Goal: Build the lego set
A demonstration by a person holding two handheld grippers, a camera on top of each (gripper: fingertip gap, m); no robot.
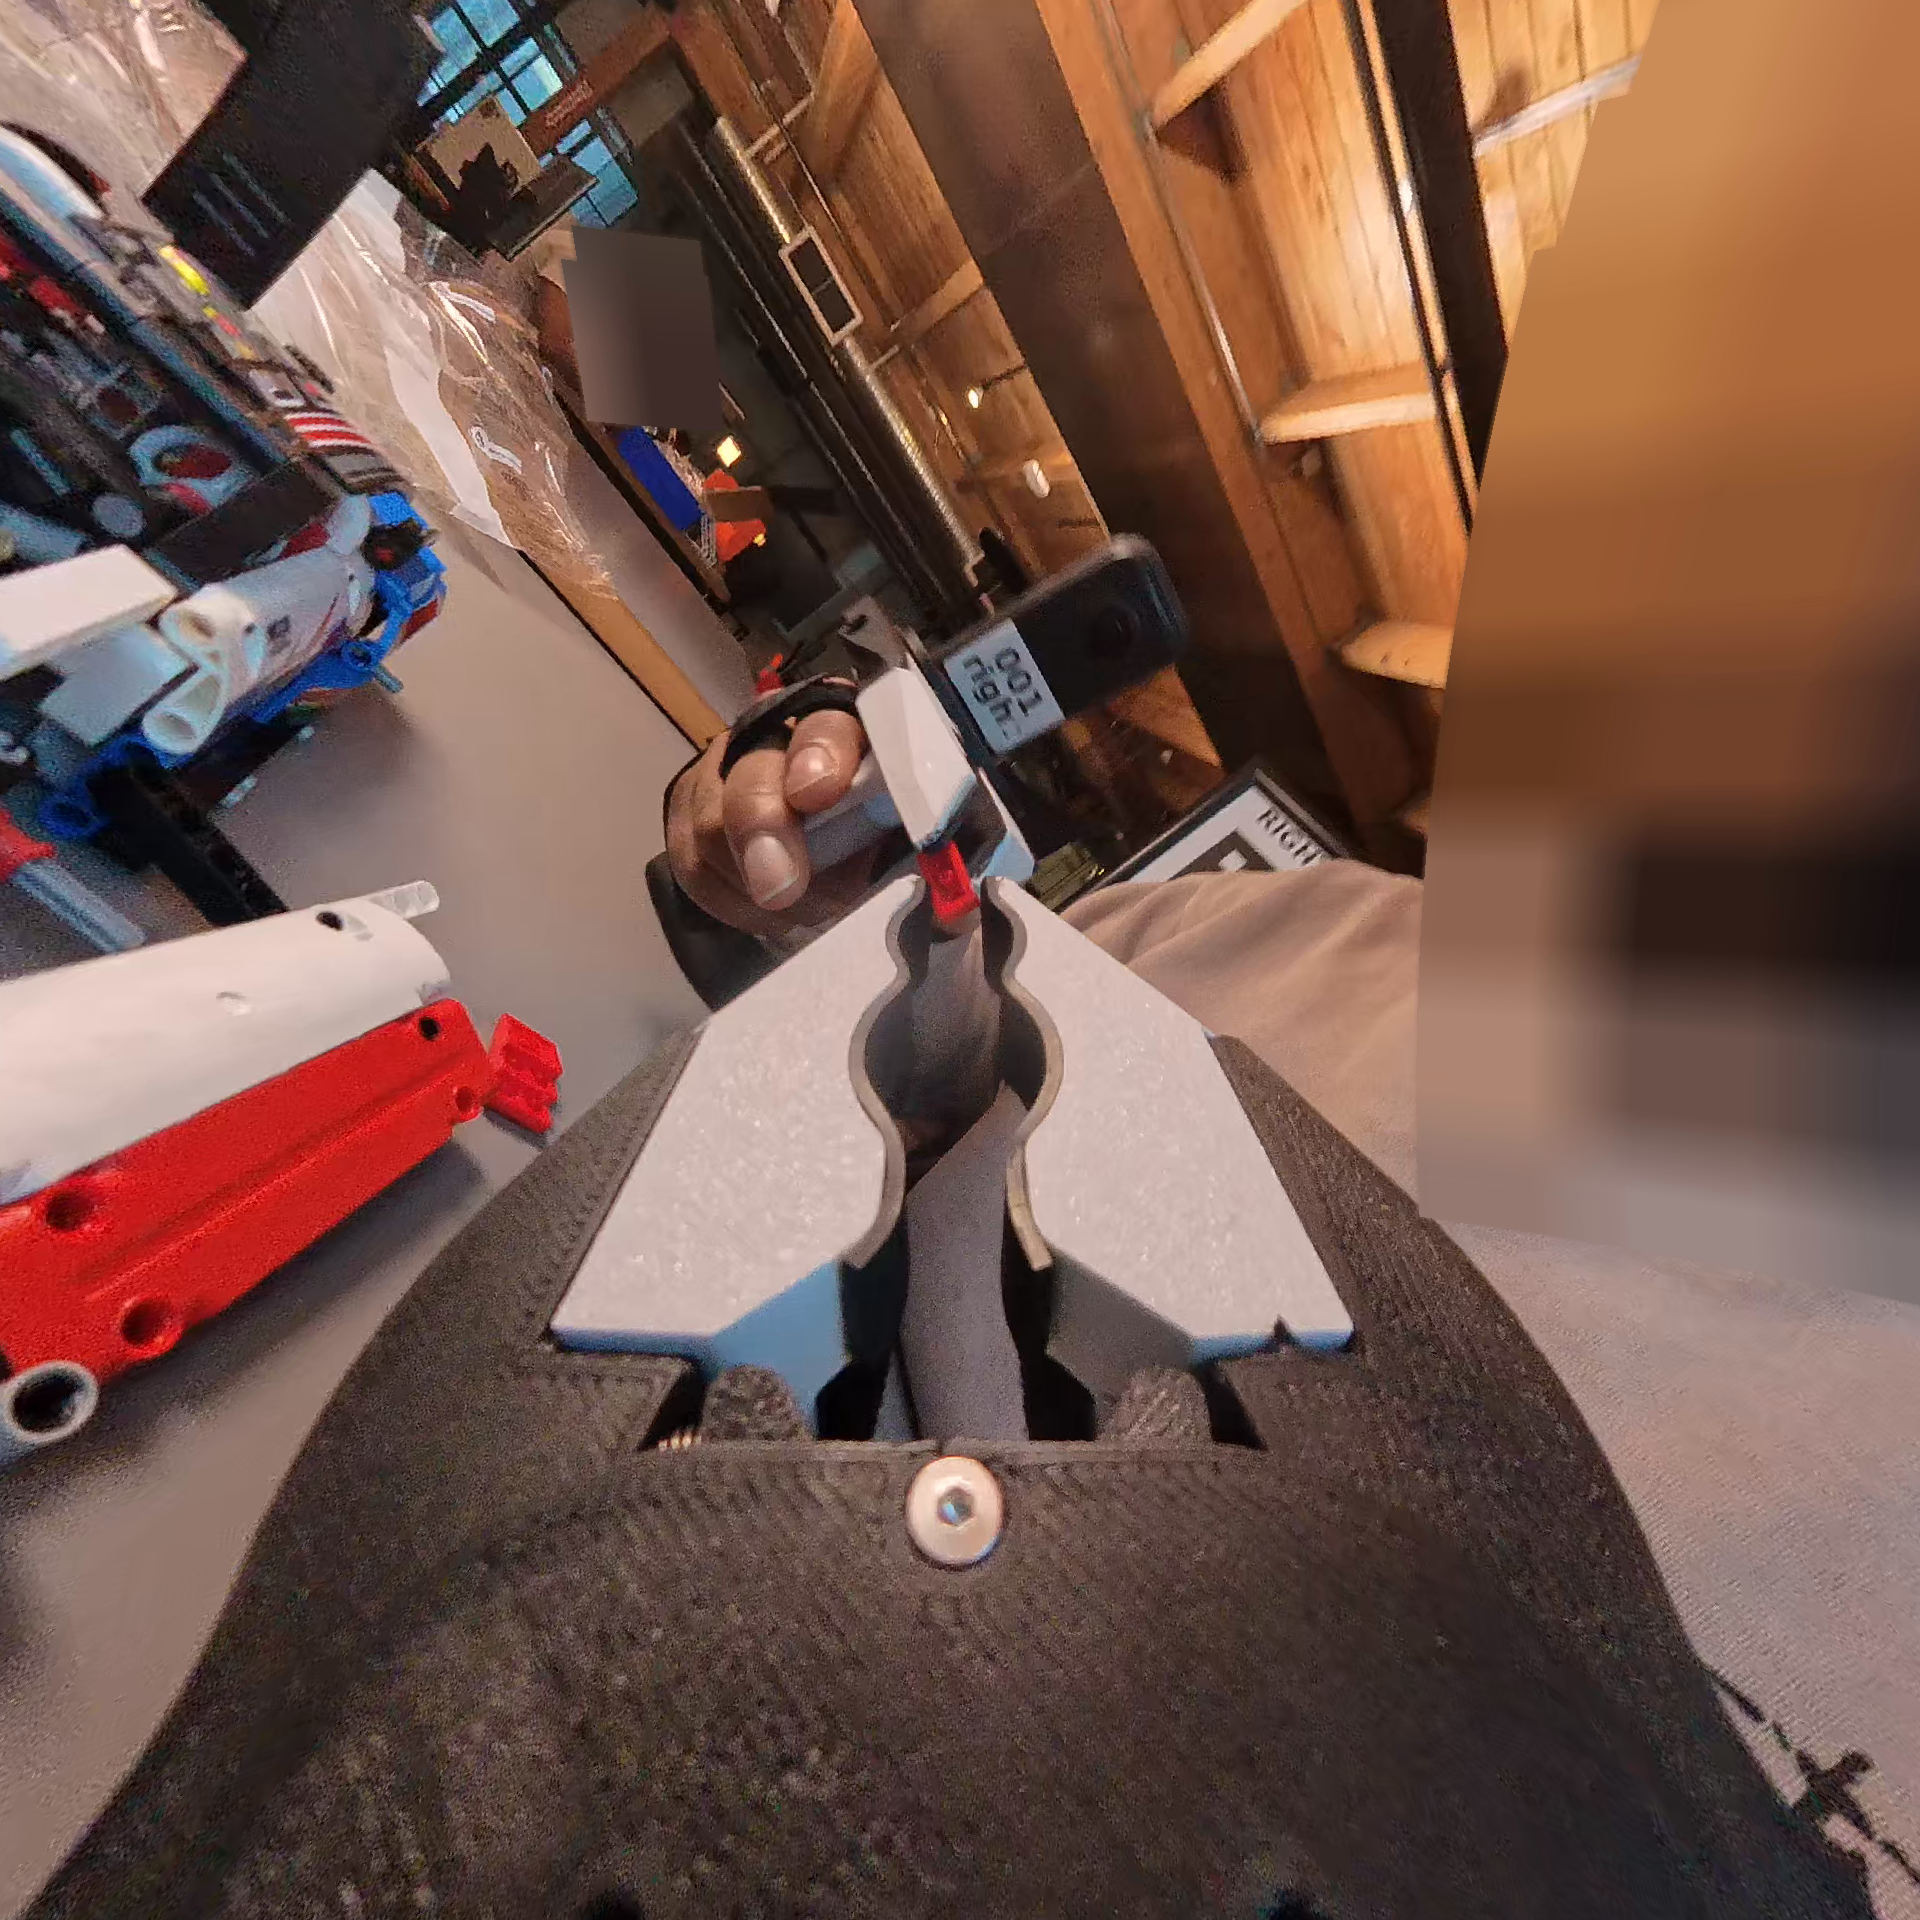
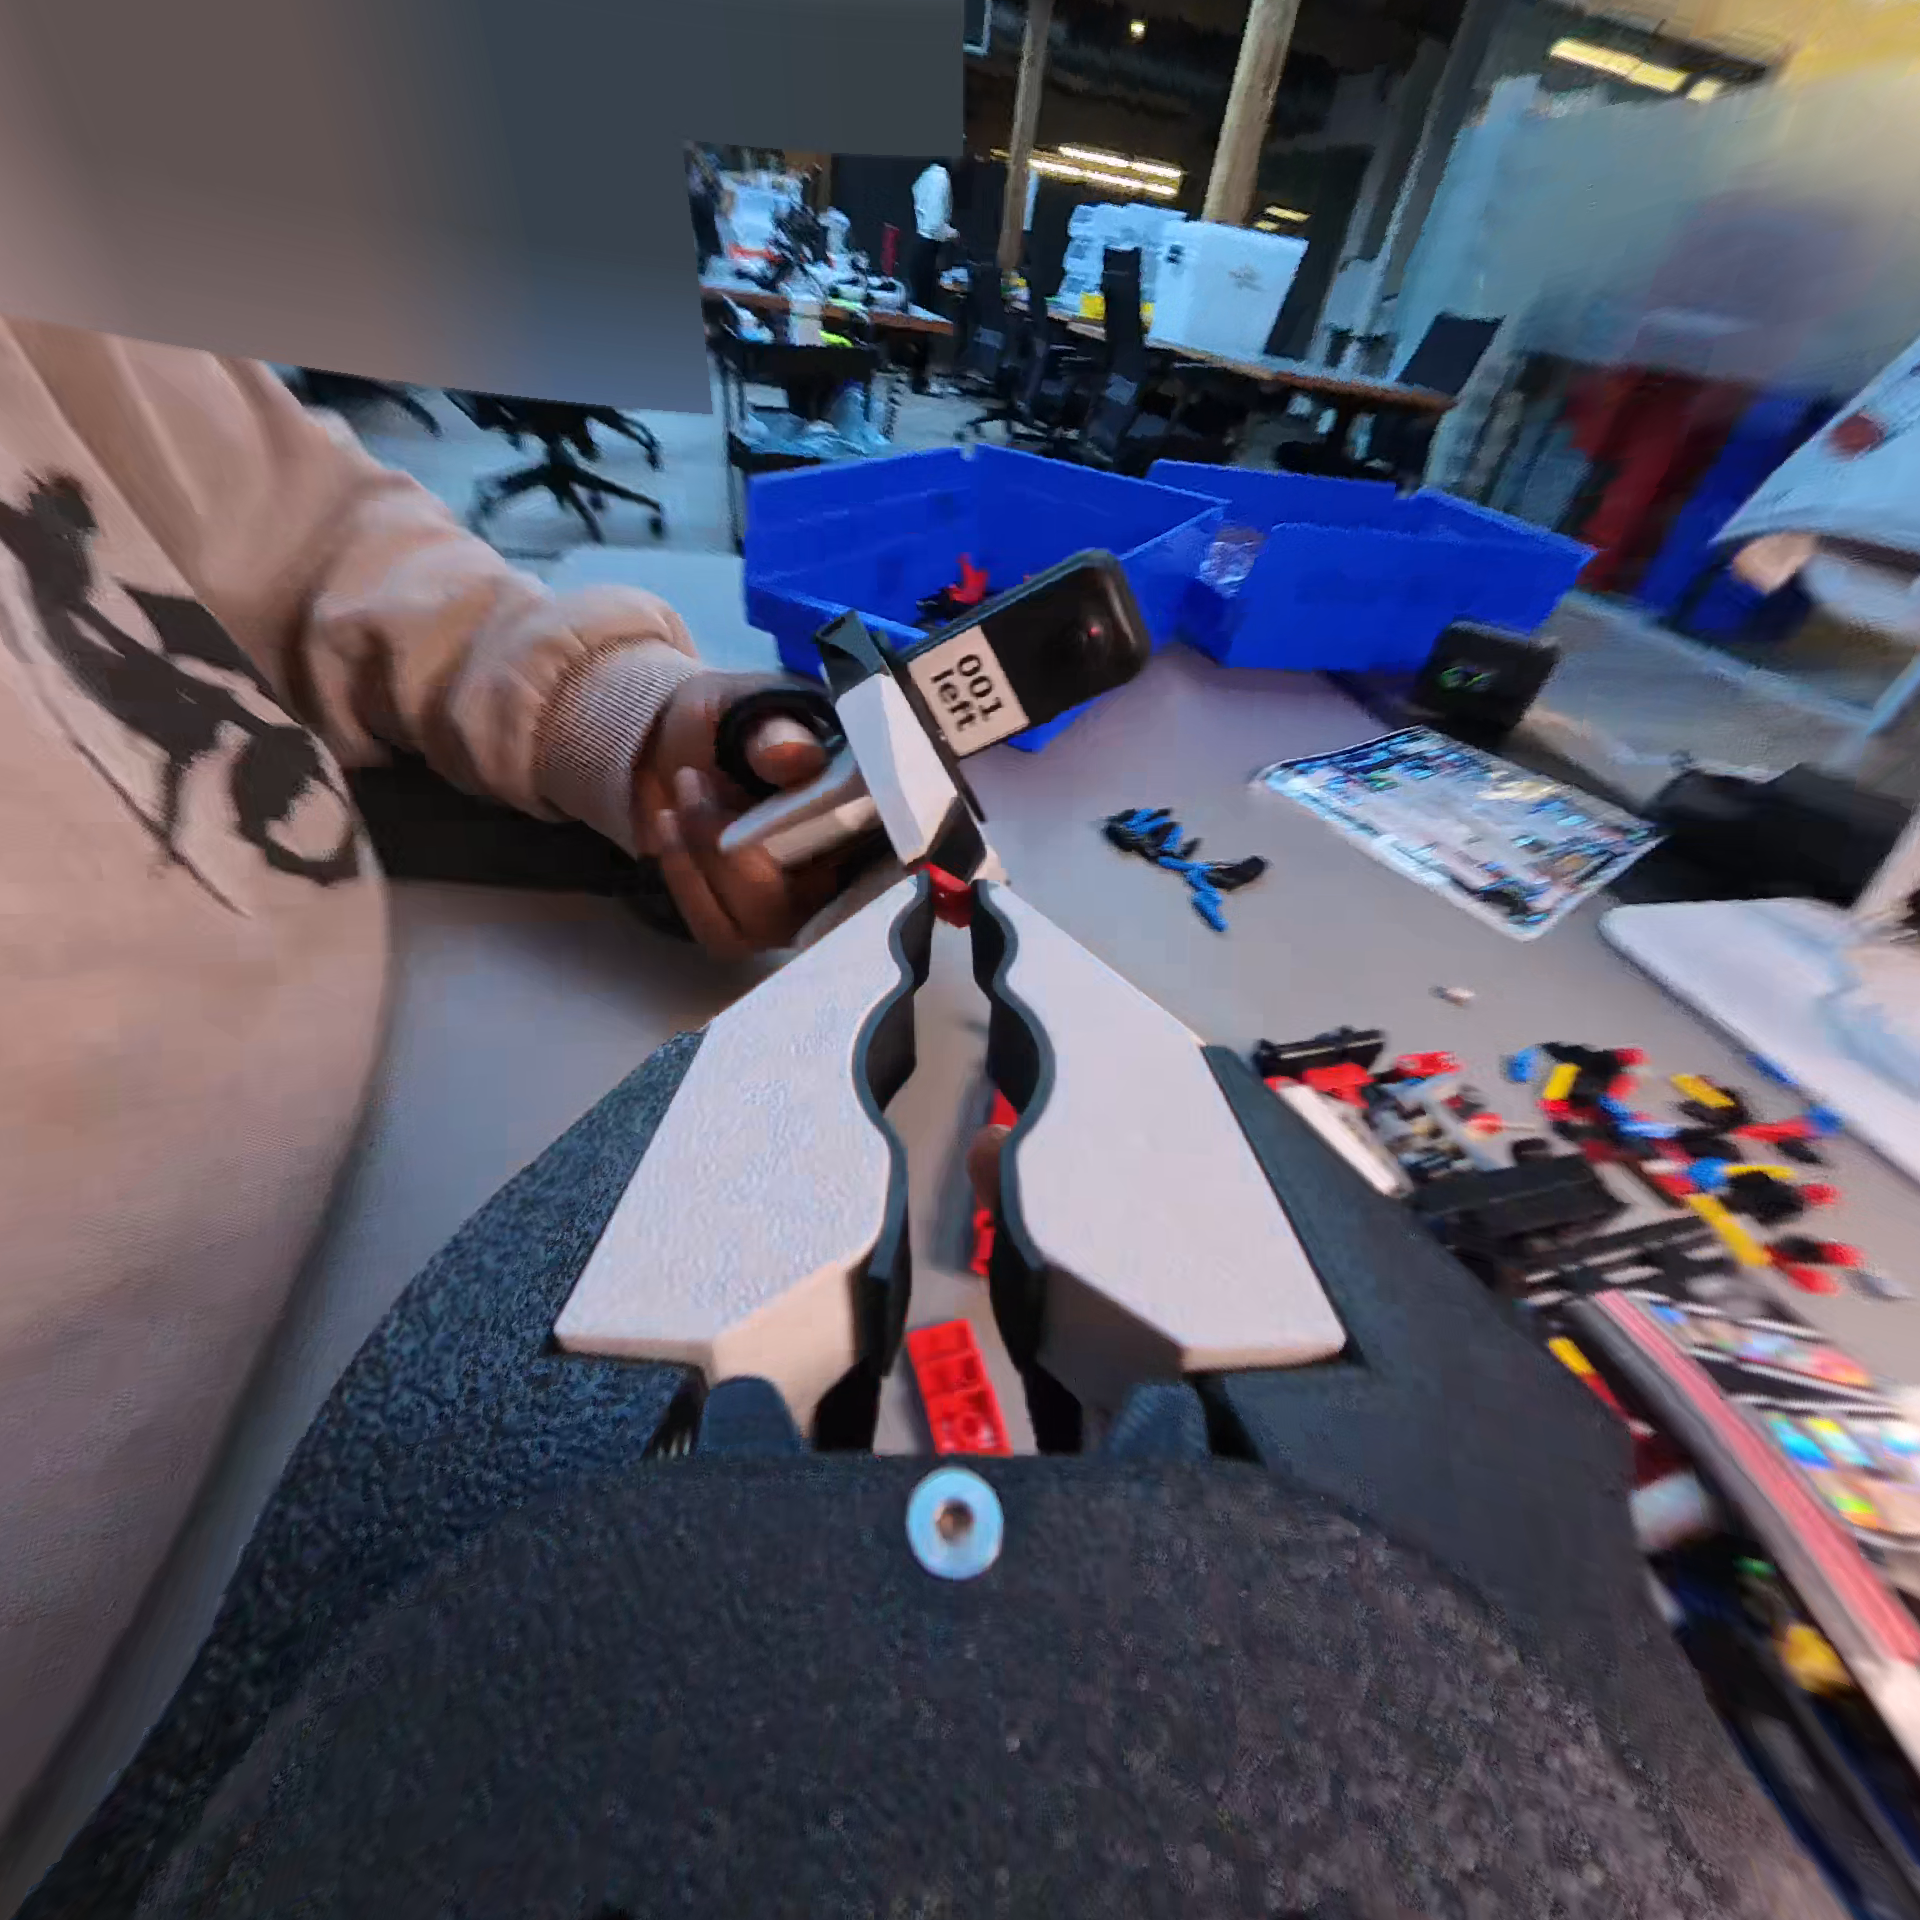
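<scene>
Two hand-held grippers of one make. Left gripper (image 1: 951, 883): black, coarsely textured printed body, widening toward the camera, one silver hex-socket screw (image 1: 954, 1509) at its centre line. Pale grey, grainy fingers (image 1: 748, 1143), wedge-shaped, with wavy black-lined inner edges. Right gripper (image 2: 948, 896): same black body, same silver screw (image 2: 953, 1523), same grey fingers (image 2: 769, 1153) with scalloped dark lining. On each, seen from the other's camera, a black rounded camera block (image 2: 1081, 634) with a white label, a metal handle bar and a black finger loop (image 2: 764, 727). Worn: beige sweatshirt (image 2: 156, 935) with black graphic print and ribbed cuff (image 2: 613, 717).
</scene>
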